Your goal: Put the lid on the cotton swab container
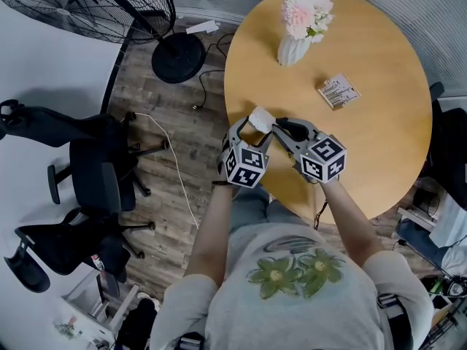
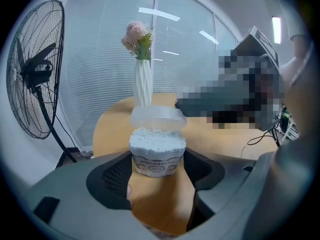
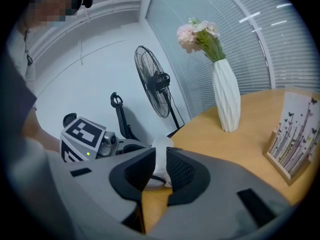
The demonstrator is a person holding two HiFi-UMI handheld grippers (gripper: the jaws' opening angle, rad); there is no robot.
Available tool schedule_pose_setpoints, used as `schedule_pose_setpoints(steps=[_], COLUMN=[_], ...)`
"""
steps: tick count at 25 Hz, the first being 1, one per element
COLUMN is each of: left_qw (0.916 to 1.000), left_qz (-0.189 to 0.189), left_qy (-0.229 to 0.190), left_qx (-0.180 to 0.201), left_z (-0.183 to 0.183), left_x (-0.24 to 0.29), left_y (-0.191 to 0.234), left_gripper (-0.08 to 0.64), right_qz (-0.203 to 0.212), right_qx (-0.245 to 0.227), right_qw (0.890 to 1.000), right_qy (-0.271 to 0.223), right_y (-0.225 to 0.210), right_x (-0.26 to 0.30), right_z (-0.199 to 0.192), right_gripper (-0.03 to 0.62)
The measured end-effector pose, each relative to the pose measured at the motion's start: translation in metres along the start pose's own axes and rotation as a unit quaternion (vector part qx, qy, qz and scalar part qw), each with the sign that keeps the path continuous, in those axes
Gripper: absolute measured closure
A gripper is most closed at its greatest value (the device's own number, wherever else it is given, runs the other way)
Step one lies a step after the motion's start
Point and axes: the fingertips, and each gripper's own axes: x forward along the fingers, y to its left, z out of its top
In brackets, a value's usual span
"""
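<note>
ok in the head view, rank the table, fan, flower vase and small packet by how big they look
1. table
2. fan, though it is cut off by the frame and stands nearer the camera
3. flower vase
4. small packet

The round tabletop (image 1: pixel 379 122) is light-brown wood with a smooth, faintly satin finish. The small round cotton swab container (image 2: pixel 157 153) is clear plastic wrapped in a printed paper label, and its white swab heads look fluffy and matt. The round translucent lid (image 2: pixel 157 118) is smooth, frosted plastic. The left gripper (image 2: pixel 158 160) and right gripper (image 3: pixel 160 159) have matt grey plastic shells, and their black pads (image 3: pixel 181 173) carry a fine mesh-like texture. The tall white ribbed vase (image 3: pixel 226 101) looks matt, like ceramic. The black standing fan (image 1: pixel 95 6) has a wire metal grille. The floor (image 1: pixel 157 210) shows grey-brown wood-grain planks.
</note>
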Motion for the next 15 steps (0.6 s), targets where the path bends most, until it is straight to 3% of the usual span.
schedule_pose_setpoints(steps=[15], left_qw=[1.0000], left_qz=[-0.002], left_qy=[0.002], left_qx=[0.002], left_z=[-0.0003], left_x=[-0.0003], left_y=[-0.0005], left_gripper=[0.238], right_qz=[-0.009], right_qx=[-0.024], right_qw=[1.000], right_qy=[0.007], right_y=[0.0035], right_x=[0.0009], right_z=[-0.0021], right_gripper=[0.523])
